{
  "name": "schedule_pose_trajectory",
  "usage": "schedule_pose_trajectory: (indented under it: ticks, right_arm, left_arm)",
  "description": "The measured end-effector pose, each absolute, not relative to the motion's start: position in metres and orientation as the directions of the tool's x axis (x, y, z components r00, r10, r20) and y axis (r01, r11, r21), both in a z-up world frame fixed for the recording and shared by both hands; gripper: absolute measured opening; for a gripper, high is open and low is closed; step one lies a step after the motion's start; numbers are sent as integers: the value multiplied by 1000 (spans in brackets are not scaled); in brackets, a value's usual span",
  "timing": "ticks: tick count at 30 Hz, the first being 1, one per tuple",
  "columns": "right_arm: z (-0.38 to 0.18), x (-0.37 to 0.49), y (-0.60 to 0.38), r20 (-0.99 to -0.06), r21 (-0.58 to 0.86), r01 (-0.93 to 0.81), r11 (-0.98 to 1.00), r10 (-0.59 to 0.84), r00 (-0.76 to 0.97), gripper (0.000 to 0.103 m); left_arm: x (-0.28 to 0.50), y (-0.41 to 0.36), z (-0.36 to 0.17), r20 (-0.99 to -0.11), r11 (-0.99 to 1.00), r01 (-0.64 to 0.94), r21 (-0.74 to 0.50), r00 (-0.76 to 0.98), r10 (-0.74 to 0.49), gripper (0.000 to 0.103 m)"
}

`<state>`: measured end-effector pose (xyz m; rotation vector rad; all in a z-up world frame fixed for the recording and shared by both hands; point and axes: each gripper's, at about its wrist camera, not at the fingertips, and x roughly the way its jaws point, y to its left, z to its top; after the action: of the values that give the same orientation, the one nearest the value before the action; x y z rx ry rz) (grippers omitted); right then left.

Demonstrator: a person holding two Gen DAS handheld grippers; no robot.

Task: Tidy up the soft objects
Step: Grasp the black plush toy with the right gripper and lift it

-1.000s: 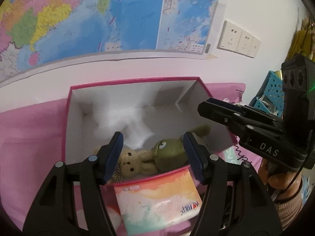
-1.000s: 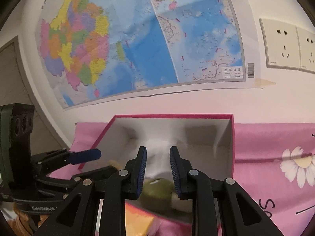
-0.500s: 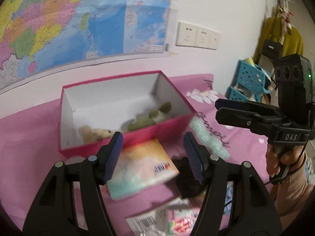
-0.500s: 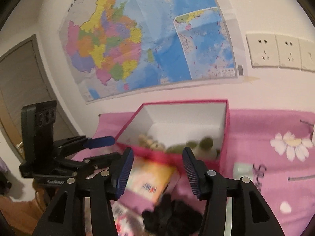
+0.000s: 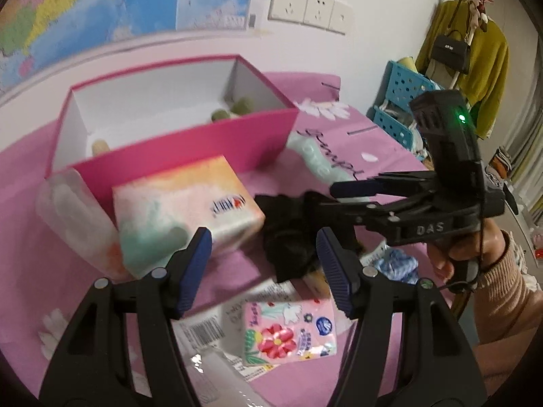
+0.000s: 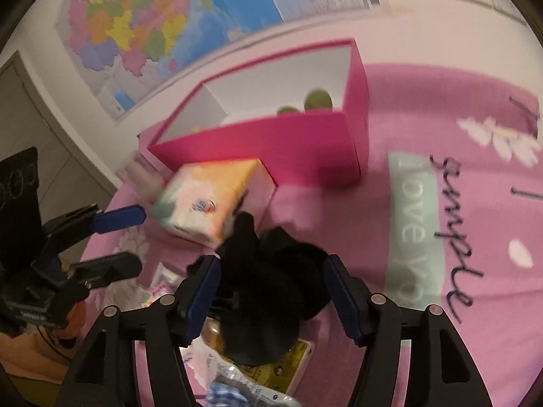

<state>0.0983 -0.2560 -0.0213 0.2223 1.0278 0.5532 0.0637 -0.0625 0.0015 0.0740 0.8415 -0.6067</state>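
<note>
An open pink box [image 5: 190,142] [image 6: 271,142] stands on the pink cloth with a green plush [image 5: 237,108] [image 6: 317,100] and a tan plush [image 5: 100,146] inside. A pastel tissue pack [image 5: 183,210] [image 6: 203,200] leans on its front. A black soft bundle [image 5: 288,234] [image 6: 271,288] lies in front. My right gripper [image 6: 273,295] [image 5: 339,198] hangs over the bundle, its jaws opening, the bundle between the fingers, which do not press on it. My left gripper [image 5: 266,268] [image 6: 117,244] is open and empty above a small flowered tissue pack [image 5: 288,332].
A clear plastic pack [image 5: 74,217] lies left of the box. Barcoded wrapping [image 5: 203,332], a blue checked item [image 5: 395,264] and a yellow carton [image 6: 288,369] crowd the near pile. Blue crates [image 5: 404,101] and hanging clothes [image 5: 475,51] stand at the right. A person's hand [image 5: 475,257] holds the right gripper.
Both grippers drew back from over the box and sank toward the pile in front. The right jaws went from nearly shut to wide. The left jaws kept their width.
</note>
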Motion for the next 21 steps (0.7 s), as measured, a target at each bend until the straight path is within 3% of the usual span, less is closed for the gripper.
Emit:
schedule_pose_trajectory:
  ticks: [12,16,17,18,20,21]
  right_arm:
    - [-40,103,-254,-748,467,-324,823,563,350,72]
    - [-46,104,-257,-739,496,-316,809,584,335,71]
    - [-46,103,-258,-738,498,-316,807,586,334,64]
    - [-46,102,-258,-735,500,-320,805,589,335,49]
    - [-45,101,-259,-724,510,-325,797,601,338,31]
    - [-43,99,-259,-720,507,-331,796,602,344,28]
  left_arm:
    - [74,-85,-34,-791,798,552,-242,364,-491,66]
    - [78,-87,-38,-799,794,549,-261,340,-497,60]
    - [80,-88,-39,-801,795,546,-265,335,-497,59]
    - [82,-88,-41,-804,796,543,-267,330,-494,55]
    - [86,-90,-44,-809,794,540,-281,313,-498,49]
    - [87,-90,-45,-808,791,539,-291,305,-505,47]
